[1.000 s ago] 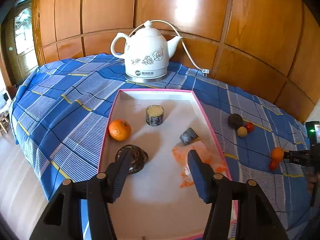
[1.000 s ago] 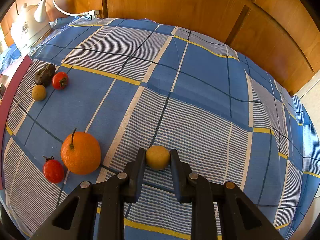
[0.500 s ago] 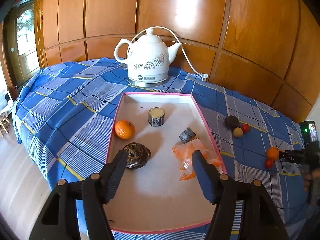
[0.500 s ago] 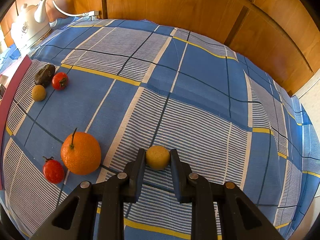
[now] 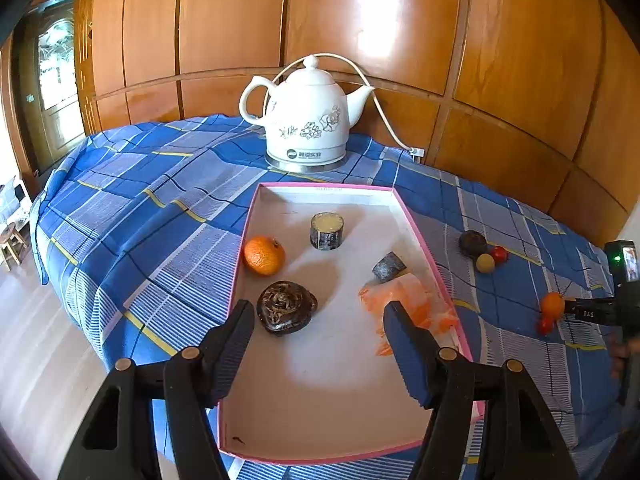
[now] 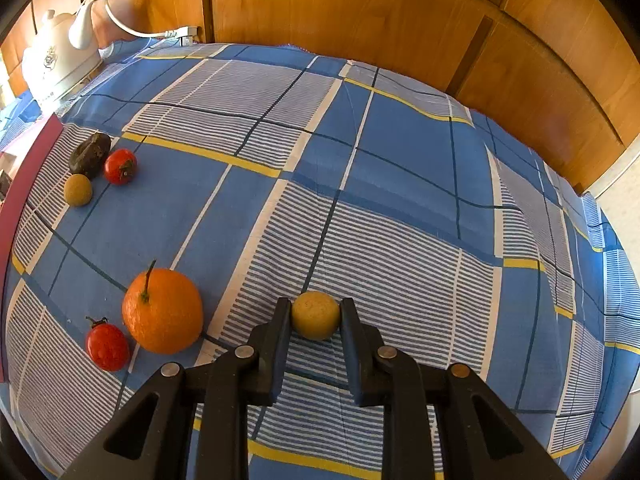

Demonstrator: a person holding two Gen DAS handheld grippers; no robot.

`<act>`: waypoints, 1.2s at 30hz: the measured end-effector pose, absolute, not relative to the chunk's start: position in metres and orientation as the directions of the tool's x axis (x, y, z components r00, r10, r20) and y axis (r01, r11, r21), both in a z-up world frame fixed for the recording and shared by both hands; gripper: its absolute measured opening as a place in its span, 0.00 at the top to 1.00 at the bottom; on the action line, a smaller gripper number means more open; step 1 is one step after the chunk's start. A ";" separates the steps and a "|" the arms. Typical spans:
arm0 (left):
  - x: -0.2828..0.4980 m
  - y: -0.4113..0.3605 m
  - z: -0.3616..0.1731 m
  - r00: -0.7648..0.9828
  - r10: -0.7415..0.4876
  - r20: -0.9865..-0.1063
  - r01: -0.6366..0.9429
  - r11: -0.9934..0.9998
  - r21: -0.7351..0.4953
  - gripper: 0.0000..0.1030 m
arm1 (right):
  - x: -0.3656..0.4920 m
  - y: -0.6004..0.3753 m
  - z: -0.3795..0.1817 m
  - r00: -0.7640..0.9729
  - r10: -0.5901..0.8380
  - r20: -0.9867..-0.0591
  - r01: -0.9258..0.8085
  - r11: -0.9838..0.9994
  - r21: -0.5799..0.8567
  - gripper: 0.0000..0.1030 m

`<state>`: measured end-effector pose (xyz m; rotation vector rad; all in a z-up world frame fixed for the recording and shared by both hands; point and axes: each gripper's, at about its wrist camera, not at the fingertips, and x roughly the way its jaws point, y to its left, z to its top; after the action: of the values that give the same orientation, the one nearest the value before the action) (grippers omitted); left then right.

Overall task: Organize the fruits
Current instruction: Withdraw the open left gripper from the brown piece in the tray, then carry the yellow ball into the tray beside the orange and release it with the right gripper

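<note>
My right gripper point(image 6: 315, 306) is shut on a small round yellow fruit point(image 6: 315, 316) resting on the blue checked cloth. To its left lie a stemmed orange point(image 6: 162, 310) and a cherry tomato point(image 6: 107, 346). Farther left are a dark fruit point(image 6: 90, 154), another tomato point(image 6: 120, 166) and a second yellow fruit point(image 6: 78, 189). My left gripper point(image 5: 318, 307) hangs open over the near part of the pink-rimmed white tray point(image 5: 416, 232), with nothing between its fingers. In the tray are a mandarin point(image 5: 264, 256) and a dark heart-shaped piece point(image 5: 286, 312).
The tray also holds two dark cylinder pieces point(image 5: 327, 230) point(image 5: 389, 267) and an orange plastic bag point(image 5: 412, 300). A white kettle point(image 5: 308, 120) with its cord stands behind the tray by the wooden wall. The table drops off at the left to the floor point(image 5: 36, 340).
The left gripper has drawn back and up from the tray, so more of the tray shows, and its jaws stand a little wider. The right gripper has kept still on the yellow fruit.
</note>
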<state>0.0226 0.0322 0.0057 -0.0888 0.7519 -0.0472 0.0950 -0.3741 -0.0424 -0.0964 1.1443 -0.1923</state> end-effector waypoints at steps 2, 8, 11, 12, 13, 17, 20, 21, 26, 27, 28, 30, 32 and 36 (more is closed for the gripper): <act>0.022 0.034 0.005 0.730 -0.073 -0.680 0.007 0.995 -0.099 0.34 | 0.095 -0.375 -0.042 0.400 -0.199 -0.895 0.104 0.980 -0.171 0.77; 0.022 0.038 0.000 0.723 -0.067 -0.688 -0.003 0.995 -0.101 0.34 | 0.095 -0.375 -0.042 0.401 -0.200 -0.894 0.105 0.979 -0.172 0.77; 0.021 0.039 -0.001 0.722 -0.066 -0.688 -0.005 0.995 -0.100 0.34 | 0.094 -0.377 -0.040 0.407 -0.205 -0.890 0.112 0.978 -0.174 0.77; 0.021 0.040 -0.001 0.723 -0.066 -0.688 -0.005 0.995 -0.101 0.34 | 0.094 -0.378 -0.037 0.418 -0.207 -0.884 0.120 0.978 -0.172 0.77; 0.021 0.040 -0.001 0.724 -0.067 -0.686 -0.006 0.995 -0.103 0.34 | 0.093 -0.378 -0.034 0.427 -0.207 -0.880 0.125 0.978 -0.170 0.77; 0.023 0.043 -0.001 0.726 -0.065 -0.685 -0.009 0.995 -0.104 0.34 | 0.090 -0.373 -0.003 0.511 -0.221 -0.830 0.130 0.975 -0.180 0.77; 0.025 0.045 -0.001 0.726 -0.059 -0.685 -0.019 0.994 -0.106 0.34 | 0.087 -0.354 0.021 0.571 -0.156 -0.806 0.080 0.988 -0.134 0.77; 0.025 0.045 -0.001 0.726 -0.057 -0.685 -0.022 0.994 -0.106 0.34 | 0.086 -0.346 0.026 0.584 -0.125 -0.802 0.053 0.992 -0.116 0.77; 0.026 0.049 -0.001 0.725 -0.050 -0.687 -0.031 0.994 -0.106 0.34 | 0.085 -0.267 0.039 0.616 0.089 -0.783 -0.158 0.987 -0.012 0.77; 0.026 0.051 -0.001 0.727 -0.046 -0.686 -0.035 0.994 -0.104 0.34 | 0.086 -0.248 0.039 0.611 0.146 -0.778 -0.207 0.978 0.021 0.77; 0.026 0.053 0.000 0.729 -0.041 -0.684 -0.040 0.994 -0.102 0.34 | 0.086 -0.234 0.038 0.608 0.180 -0.773 -0.239 0.970 0.038 0.77; 0.026 0.058 0.001 0.732 -0.025 -0.681 -0.056 0.994 -0.096 0.34 | 0.088 -0.198 0.036 0.588 0.270 -0.762 -0.323 0.943 0.085 0.77; 0.026 0.066 0.001 0.733 -0.011 -0.680 -0.077 0.992 -0.099 0.34 | 0.093 -0.170 0.032 0.566 0.332 -0.755 -0.376 0.919 0.122 0.77; 0.029 0.080 -0.001 0.729 0.011 -0.684 -0.117 0.987 -0.109 0.34 | 0.103 -0.117 0.022 0.524 0.396 -0.754 -0.444 0.882 0.155 0.77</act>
<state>0.0285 0.0799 -0.0010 -0.1482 0.7509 0.0707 0.1029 -0.1167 0.0221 -0.0591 0.8872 0.5031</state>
